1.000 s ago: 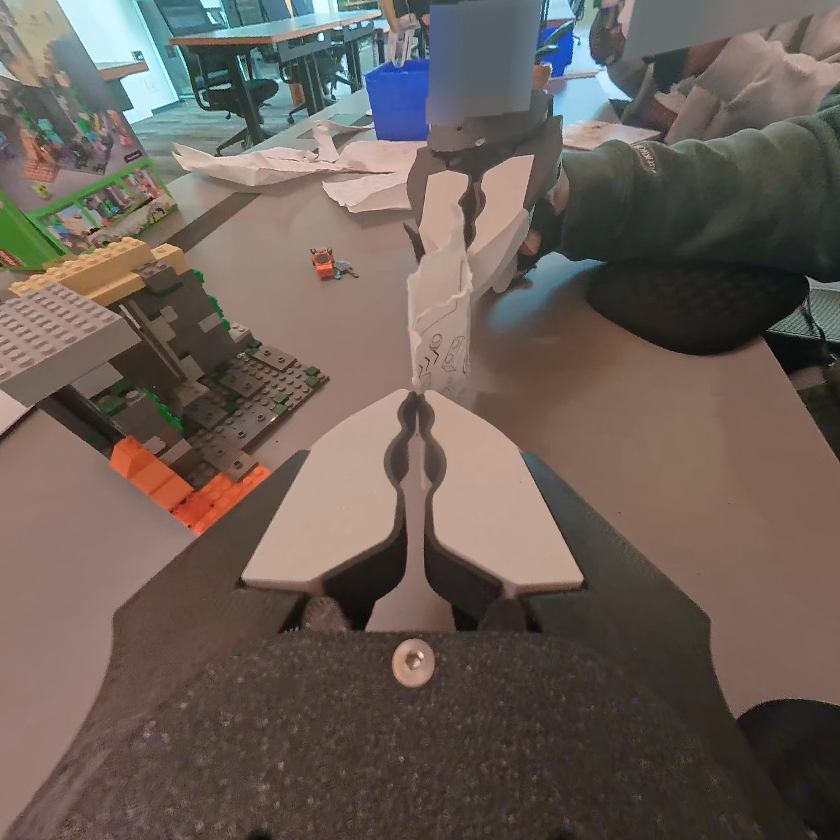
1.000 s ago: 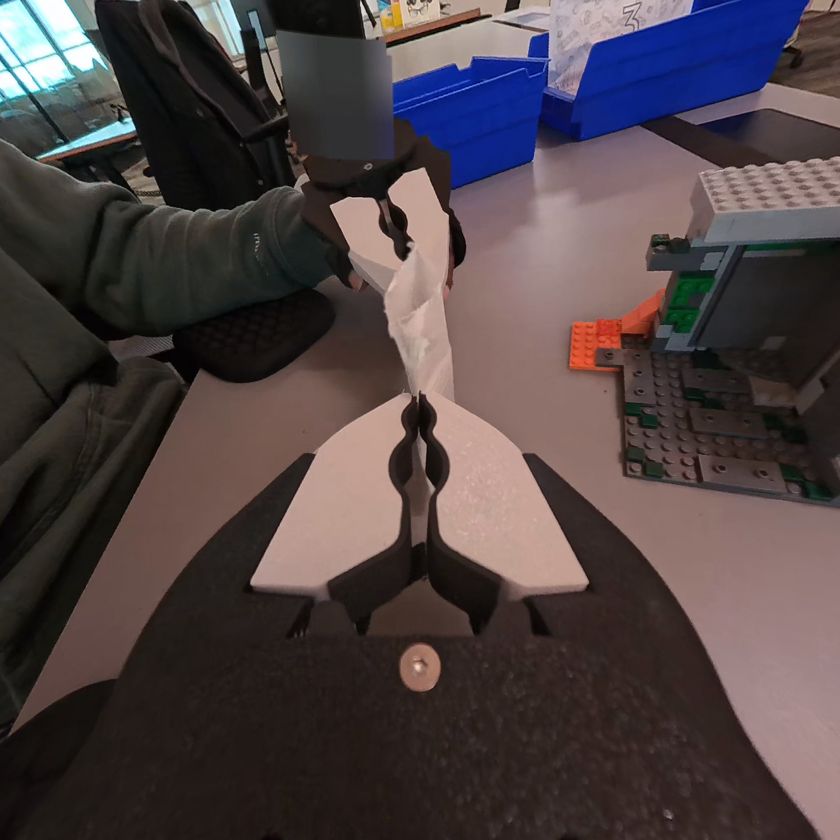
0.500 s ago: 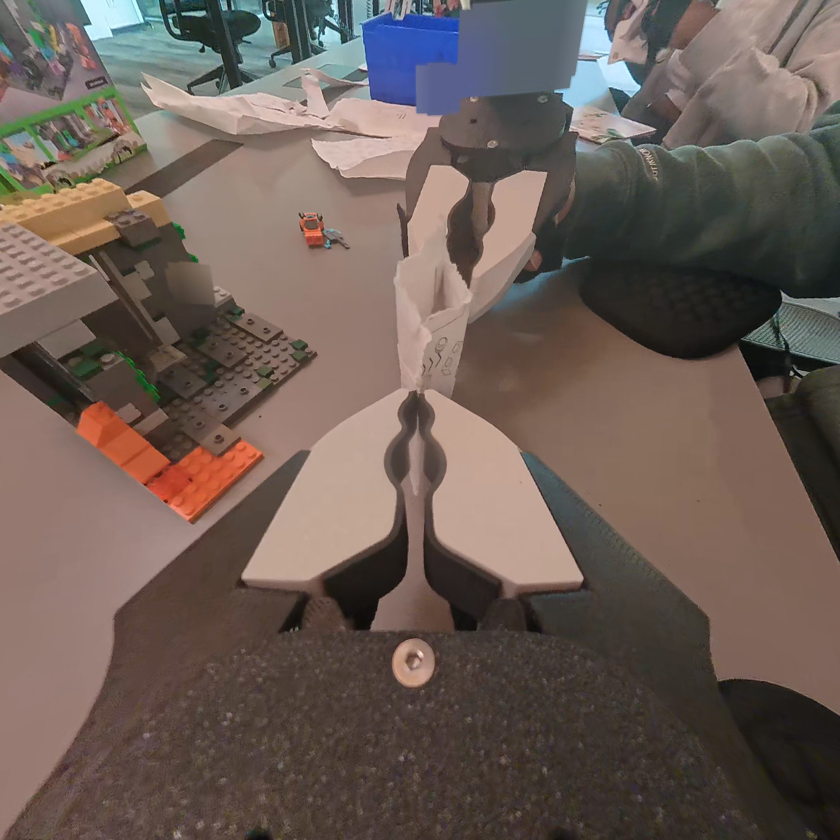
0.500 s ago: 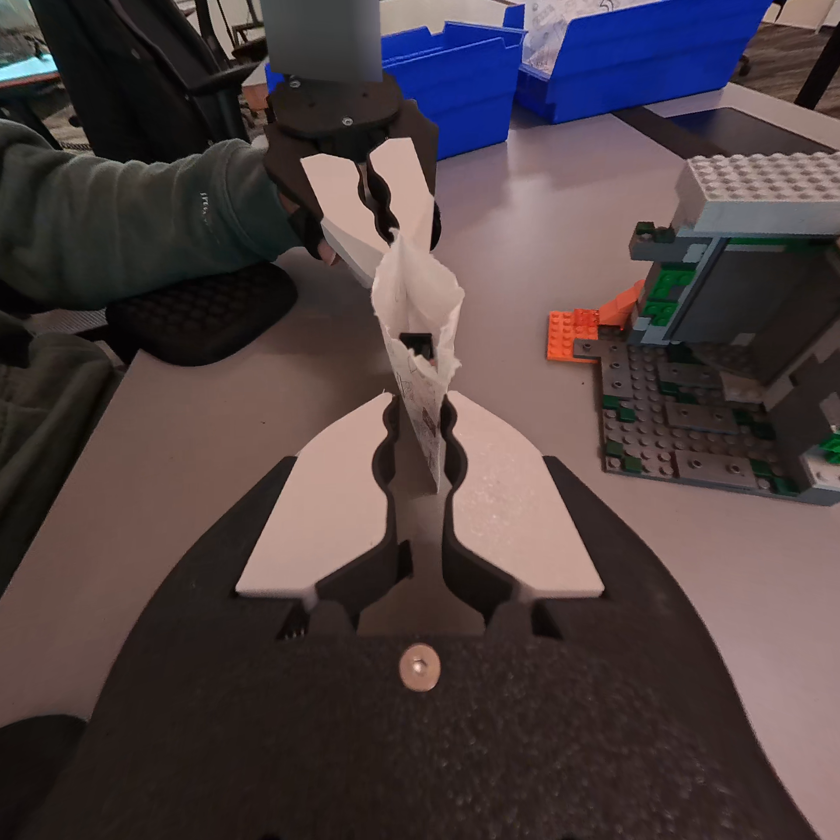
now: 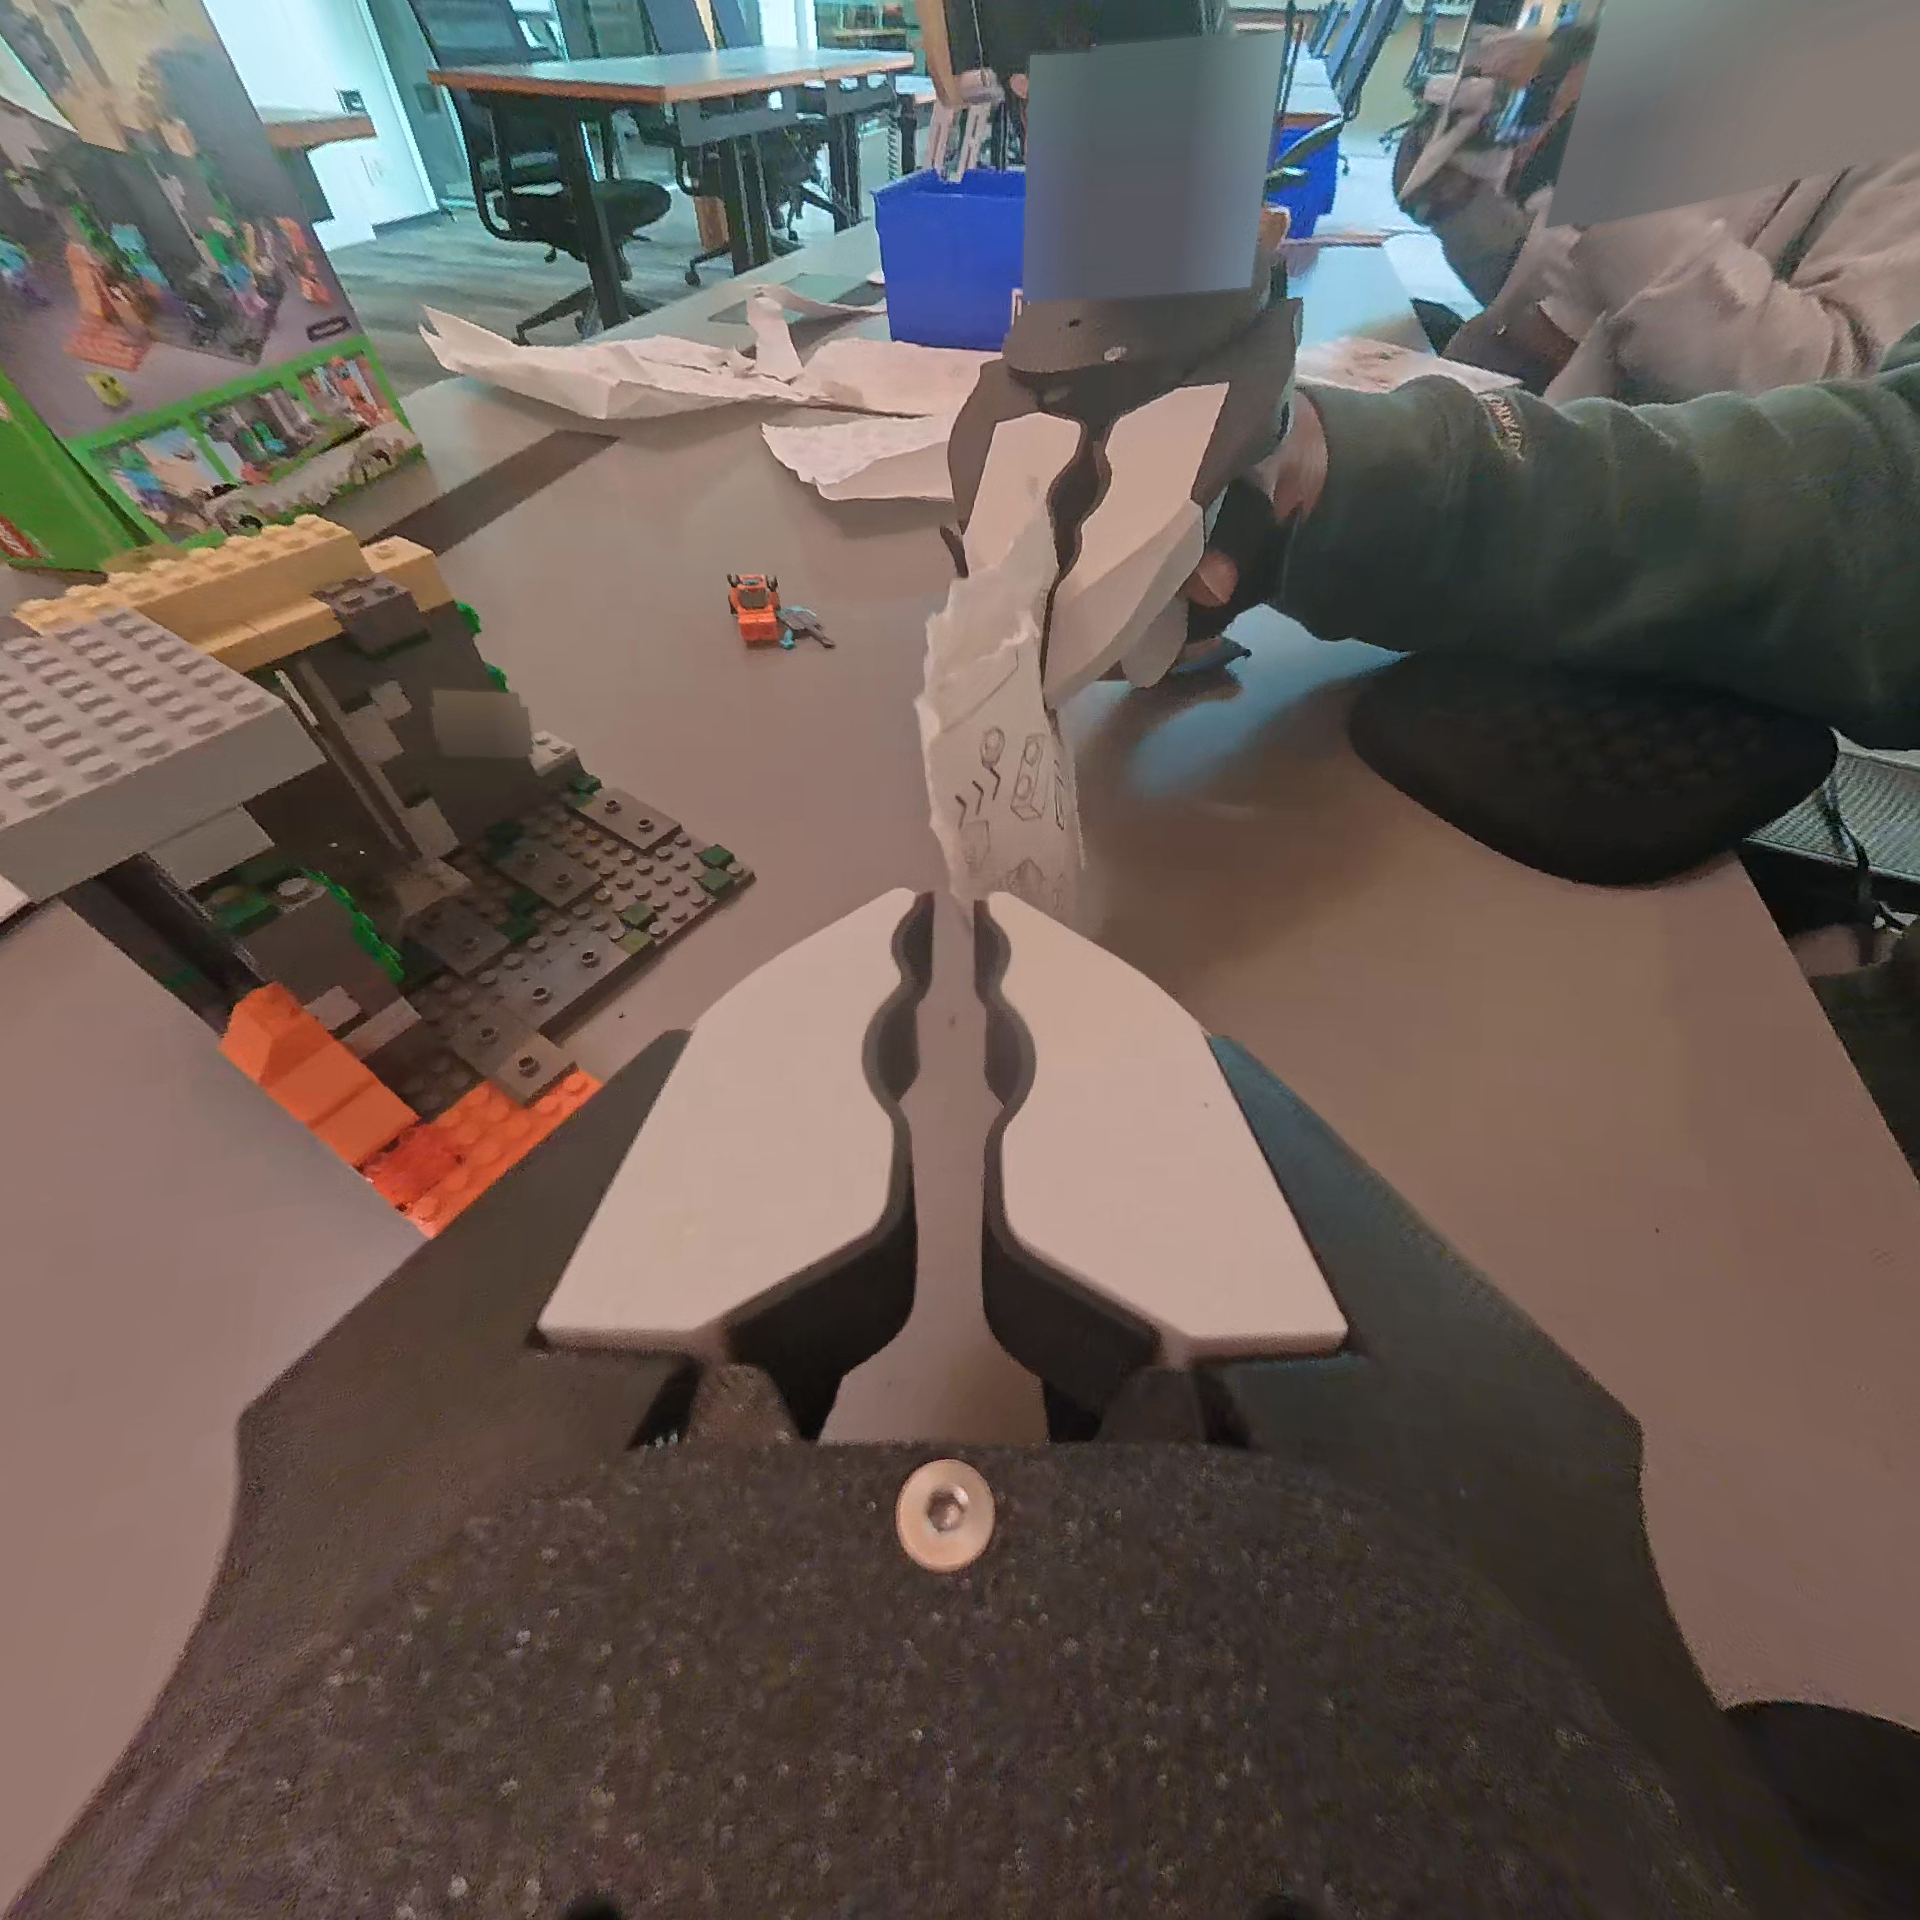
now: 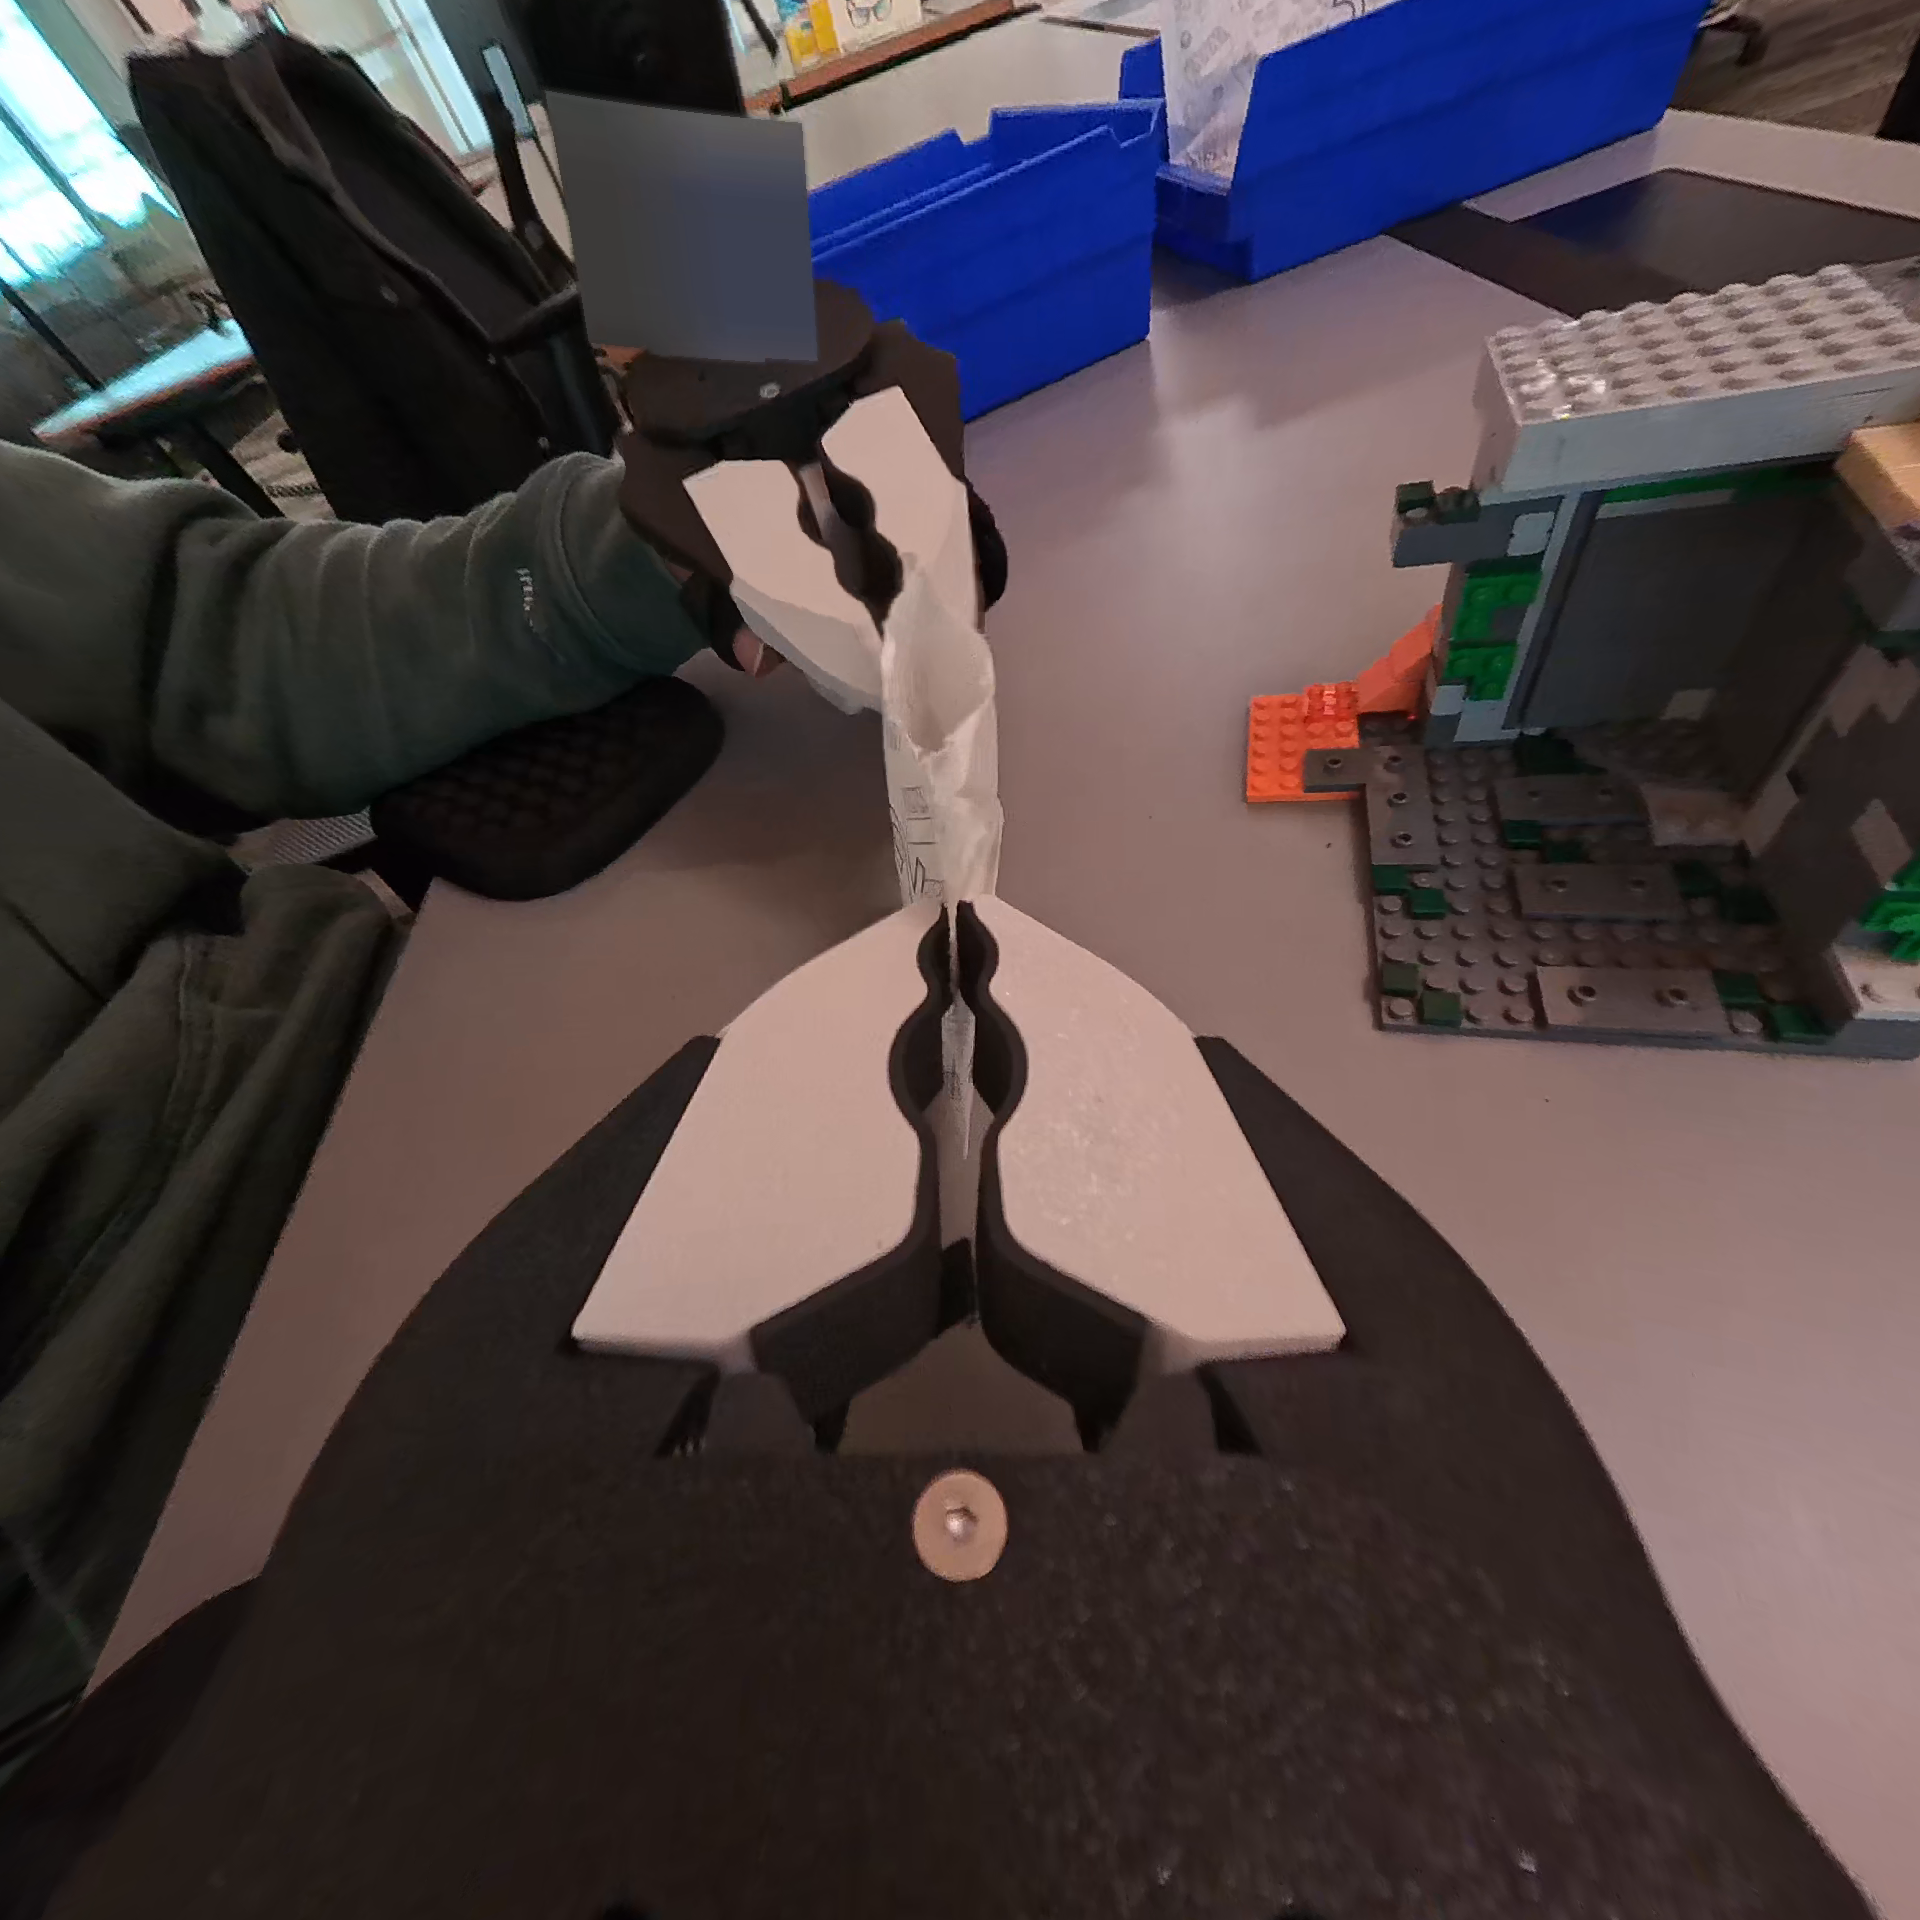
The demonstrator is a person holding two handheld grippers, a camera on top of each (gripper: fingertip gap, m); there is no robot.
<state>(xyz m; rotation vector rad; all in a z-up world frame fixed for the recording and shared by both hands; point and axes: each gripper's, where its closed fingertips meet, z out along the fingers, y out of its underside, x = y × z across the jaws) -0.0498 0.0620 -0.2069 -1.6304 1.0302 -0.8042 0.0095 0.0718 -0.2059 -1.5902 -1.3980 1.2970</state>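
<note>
A crumpled white paper bag (image 5: 1003, 769) with printed brick drawings hangs in the air between my two grippers above the grey table (image 5: 1351, 1039). In the right wrist view my right gripper (image 6: 954, 912) is shut on one end of the bag (image 6: 940, 769), and paper runs down between its pads. My left gripper (image 5: 954, 904) has its jaws slightly apart. The bag's other end lies just at its right fingertip (image 5: 997, 914) and is not pinched. Each gripper also shows in the other's view, the right (image 5: 1091, 665) and the left (image 6: 894, 634), facing tip to tip.
A brick-built model (image 5: 343, 831) on dark plates stands to the left, also in the right wrist view (image 6: 1662, 727). Behind it are a toy box (image 5: 156, 312), a small orange figure (image 5: 758, 613), torn papers (image 5: 644, 364) and blue bins (image 6: 997, 260). A black wrist rest (image 5: 1579, 769) lies under the sleeve. The grippers' ends are close to 7 centimetres from one another. To reach the small orange figure (image 5: 758, 613) in a straight line is about 20 centimetres for my right fingers, about 25 centimetres for my left.
My right gripper opened half a second ago and has shut on the bag again. My left gripper, shut on the bag before, has now parted its jaws and let its end go.
</note>
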